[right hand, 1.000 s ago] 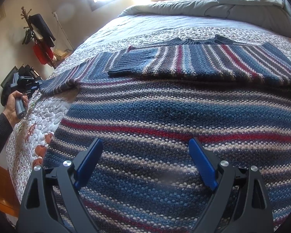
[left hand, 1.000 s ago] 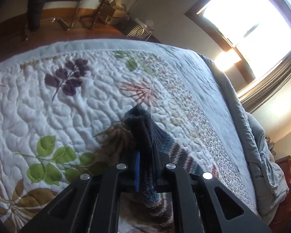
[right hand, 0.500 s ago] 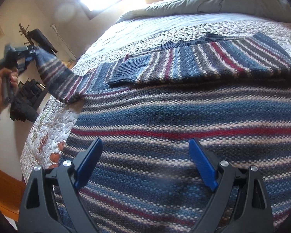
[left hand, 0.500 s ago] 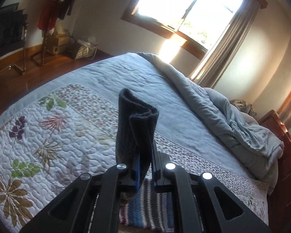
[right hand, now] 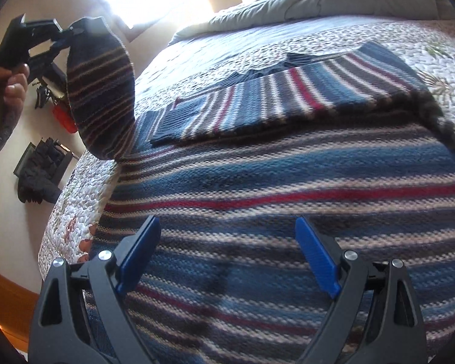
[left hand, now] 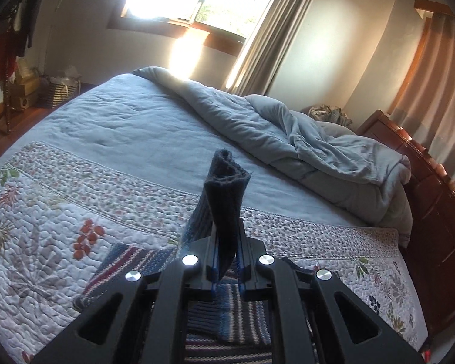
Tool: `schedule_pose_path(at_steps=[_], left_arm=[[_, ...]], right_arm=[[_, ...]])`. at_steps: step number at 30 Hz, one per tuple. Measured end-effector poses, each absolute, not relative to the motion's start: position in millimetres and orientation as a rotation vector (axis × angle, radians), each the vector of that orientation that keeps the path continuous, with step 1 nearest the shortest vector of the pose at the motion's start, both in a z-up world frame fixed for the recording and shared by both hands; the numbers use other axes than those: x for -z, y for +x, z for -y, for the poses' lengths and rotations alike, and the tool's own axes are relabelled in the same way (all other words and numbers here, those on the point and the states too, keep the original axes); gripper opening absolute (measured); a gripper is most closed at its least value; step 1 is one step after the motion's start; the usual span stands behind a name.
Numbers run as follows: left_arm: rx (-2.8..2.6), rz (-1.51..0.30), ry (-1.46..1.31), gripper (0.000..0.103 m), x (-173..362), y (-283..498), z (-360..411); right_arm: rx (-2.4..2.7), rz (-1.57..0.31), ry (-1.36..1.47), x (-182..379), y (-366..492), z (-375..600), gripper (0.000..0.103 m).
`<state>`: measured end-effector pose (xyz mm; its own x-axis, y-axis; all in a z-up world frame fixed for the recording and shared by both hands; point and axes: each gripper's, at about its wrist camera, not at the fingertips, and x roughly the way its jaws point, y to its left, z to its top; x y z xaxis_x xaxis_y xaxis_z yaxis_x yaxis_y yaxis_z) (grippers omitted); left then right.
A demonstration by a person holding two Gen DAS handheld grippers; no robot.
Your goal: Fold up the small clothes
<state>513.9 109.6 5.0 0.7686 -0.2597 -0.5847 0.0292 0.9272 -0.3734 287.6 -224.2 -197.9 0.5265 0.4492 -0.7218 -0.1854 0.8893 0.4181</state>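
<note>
A striped knit sweater point(right hand: 288, 182) in blue, red and white lies spread on the quilted bed. One sleeve point(right hand: 288, 103) lies folded across its upper body. My left gripper point(left hand: 226, 261) is shut on the dark cuff point(left hand: 224, 200) of the other sleeve and holds it high above the bed. From the right wrist view this lifted sleeve point(right hand: 101, 91) hangs in an arc from the left gripper point(right hand: 60, 35) at the upper left. My right gripper point(right hand: 227, 254) is open and empty, low over the sweater's lower body.
The floral quilt point(left hand: 45, 218) covers the bed's near part. A rumpled grey duvet point(left hand: 303, 145) is heaped at the far side by a wooden headboard point(left hand: 433, 200). A clothes rack point(left hand: 12, 39) and a basket point(left hand: 57, 91) stand by the wall under the window.
My left gripper has lifted the sleeve cuff off the quilt, raised it high and swung it toward the sweater's body. My right gripper has stayed open over the sweater.
</note>
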Motion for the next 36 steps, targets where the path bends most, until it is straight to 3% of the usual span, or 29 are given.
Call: schedule_pose_path(at_steps=[24, 25, 27, 28, 29, 36], left_arm=[[0.195, -0.888, -0.194, 0.01, 169.6, 520.7, 106.7], [0.203, -0.903, -0.196, 0.012, 173.9, 520.8, 108.8], [0.227, -0.922, -0.207, 0.029, 178.5, 519.1, 110.2], [0.247, -0.931, -0.217, 0.059, 179.7, 517.2, 108.9], [0.261, -0.922, -0.227, 0.079, 178.4, 513.8, 106.0], [0.325, -0.889, -0.381, 0.088, 160.3, 472.7, 43.0]], right_arm=[[-0.34, -0.893, 0.464, 186.7, 281.4, 300.8, 0.09], [-0.339, -0.893, 0.474, 186.8, 282.4, 303.1, 0.09], [-0.343, -0.895, 0.493, 187.2, 285.1, 305.3, 0.09], [-0.344, -0.897, 0.504, 187.6, 286.2, 305.9, 0.09], [-0.345, -0.899, 0.511, 187.6, 286.5, 306.6, 0.09], [-0.389, -0.948, 0.622, 202.5, 296.1, 306.5, 0.09]])
